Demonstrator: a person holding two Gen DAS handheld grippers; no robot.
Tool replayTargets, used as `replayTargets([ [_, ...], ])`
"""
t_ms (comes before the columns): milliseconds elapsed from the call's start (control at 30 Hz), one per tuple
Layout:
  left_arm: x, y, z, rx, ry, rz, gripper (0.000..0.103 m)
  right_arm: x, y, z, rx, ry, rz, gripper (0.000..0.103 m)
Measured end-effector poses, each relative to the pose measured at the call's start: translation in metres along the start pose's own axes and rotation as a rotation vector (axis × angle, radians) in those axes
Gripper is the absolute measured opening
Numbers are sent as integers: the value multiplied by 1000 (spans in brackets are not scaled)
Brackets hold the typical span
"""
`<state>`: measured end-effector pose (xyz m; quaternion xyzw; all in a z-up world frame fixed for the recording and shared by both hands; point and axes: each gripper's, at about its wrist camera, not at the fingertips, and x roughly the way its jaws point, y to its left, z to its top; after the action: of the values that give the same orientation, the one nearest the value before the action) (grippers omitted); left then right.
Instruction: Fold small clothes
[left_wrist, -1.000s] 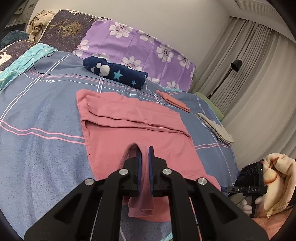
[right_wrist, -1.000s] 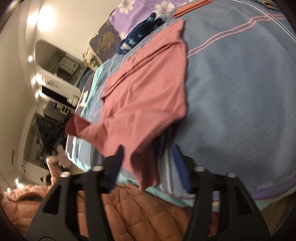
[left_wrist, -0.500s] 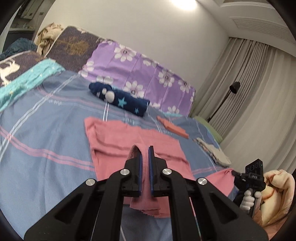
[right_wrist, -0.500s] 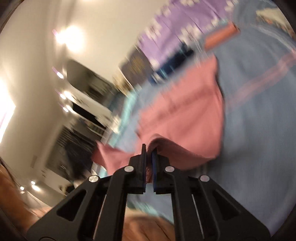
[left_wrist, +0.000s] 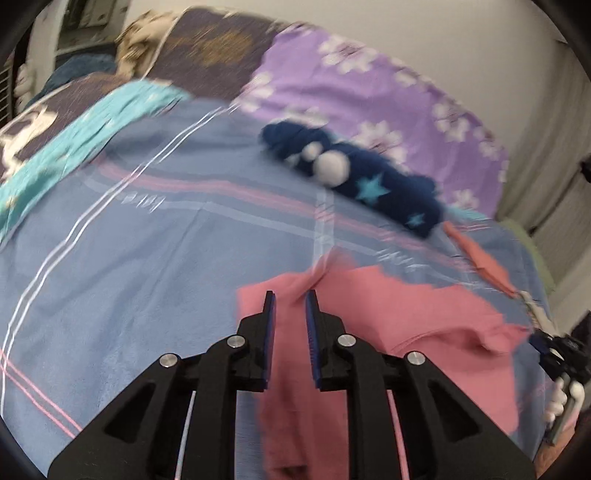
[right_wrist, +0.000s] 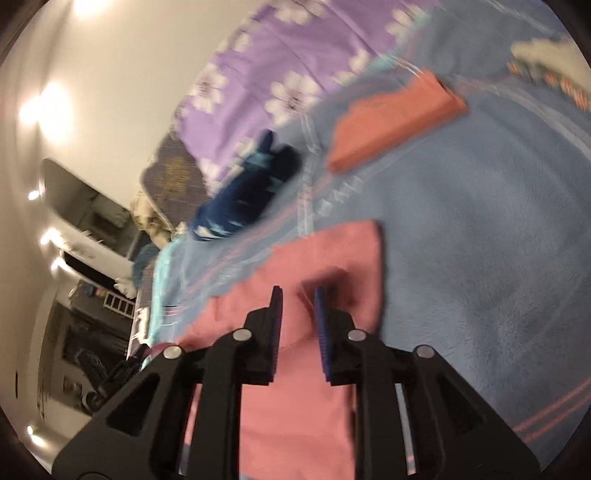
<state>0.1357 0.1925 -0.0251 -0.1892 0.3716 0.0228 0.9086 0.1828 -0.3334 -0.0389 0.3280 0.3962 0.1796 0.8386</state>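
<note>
A pink garment (left_wrist: 406, 314) of soft, matt knit cloth lies on a bed (left_wrist: 147, 258) covered in matt blue woven cloth that looks faintly fuzzy. Each claw, left (left_wrist: 289, 301) and right (right_wrist: 298, 295), is matt black plastic with shiny metal screws and blue pads, possibly ribbed, though blur obscures them. A navy bundle (left_wrist: 354, 177) looks fleecy. The purple floral pillow (left_wrist: 369, 92) is smooth cotton-like cloth.
</note>
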Motion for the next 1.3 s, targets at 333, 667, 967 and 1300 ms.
replayTargets([
  [333,-4,5,-17,158,20,-4,45,28,33,-19,-459,42,-215,52],
  [667,48,-25,10,319,103,-55,53,81,56,-8,-655,102,-277,58],
  [967,85,-48,16,373,177,-77,3,98,43,22,-520,149,-157,34],
  [1300,2,-37,41,228,-77,-193,2,20,49,37,-382,-76,19,2],
])
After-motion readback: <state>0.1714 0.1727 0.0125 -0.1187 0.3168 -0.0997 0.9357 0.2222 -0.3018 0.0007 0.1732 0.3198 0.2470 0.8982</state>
